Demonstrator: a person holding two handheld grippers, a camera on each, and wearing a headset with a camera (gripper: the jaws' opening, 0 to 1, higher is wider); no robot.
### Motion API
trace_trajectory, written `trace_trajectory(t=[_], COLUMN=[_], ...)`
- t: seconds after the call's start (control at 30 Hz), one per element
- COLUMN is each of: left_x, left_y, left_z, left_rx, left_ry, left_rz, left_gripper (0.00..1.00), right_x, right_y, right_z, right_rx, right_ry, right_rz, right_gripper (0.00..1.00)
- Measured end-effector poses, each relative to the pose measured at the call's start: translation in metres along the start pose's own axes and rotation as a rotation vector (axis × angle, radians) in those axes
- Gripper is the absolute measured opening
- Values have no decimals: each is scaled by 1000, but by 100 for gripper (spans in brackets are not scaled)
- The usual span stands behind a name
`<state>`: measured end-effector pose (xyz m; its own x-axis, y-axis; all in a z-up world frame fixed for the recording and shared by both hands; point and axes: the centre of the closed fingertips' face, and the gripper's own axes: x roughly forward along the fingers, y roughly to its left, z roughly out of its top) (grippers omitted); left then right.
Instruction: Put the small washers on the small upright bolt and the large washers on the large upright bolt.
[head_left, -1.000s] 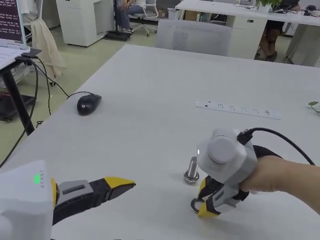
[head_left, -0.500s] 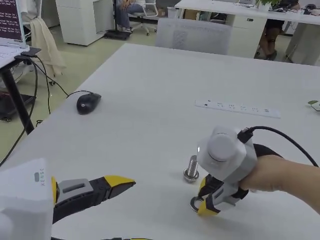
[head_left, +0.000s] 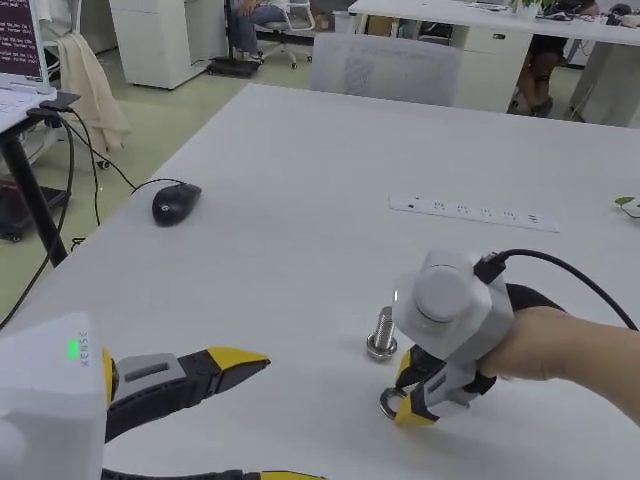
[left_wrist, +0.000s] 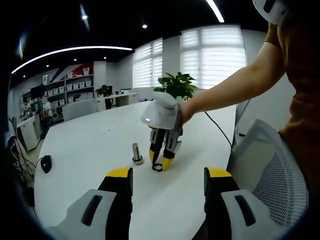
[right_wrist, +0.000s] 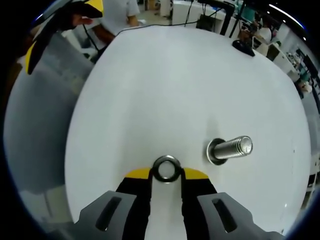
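Big plain white table (head_left: 300, 200), matte top, nothing fancy. Black mouse (head_left: 176, 203) sitting out on the left side, cable (head_left: 146, 187) trailing off the left edge. White power strip (head_left: 470, 214) lying flat toward the far right, well apart from the mouse. Closer in: one steel bolt (head_left: 383, 333) standing upright, wide end down on the top. Ring washer (head_left: 390, 404) just beside it on the near side, can't tell if actually resting on the surface.

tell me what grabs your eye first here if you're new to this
The right gripper, low over the white table, pinches a metal washer between its yellow tips, right beside an upright bolt. The left gripper hovers at the lower left of the head view with its jaws wide apart. A black mouse lies farther off to the left.
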<state>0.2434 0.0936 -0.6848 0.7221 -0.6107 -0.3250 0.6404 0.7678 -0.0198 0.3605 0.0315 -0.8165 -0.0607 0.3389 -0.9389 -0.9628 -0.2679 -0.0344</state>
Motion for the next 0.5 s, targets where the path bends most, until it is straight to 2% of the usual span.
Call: trace_trajectory(t=[0.5], left_x=[4], left_y=[-3], left_z=[2], left_rx=[4], left_ry=[-1], left_rz=[-9], left_gripper=[56], right_x=[-19], right_y=[-8], right_z=[2], right_rx=[-2], right_ry=[-22], right_rz=[-37], right_gripper=[22])
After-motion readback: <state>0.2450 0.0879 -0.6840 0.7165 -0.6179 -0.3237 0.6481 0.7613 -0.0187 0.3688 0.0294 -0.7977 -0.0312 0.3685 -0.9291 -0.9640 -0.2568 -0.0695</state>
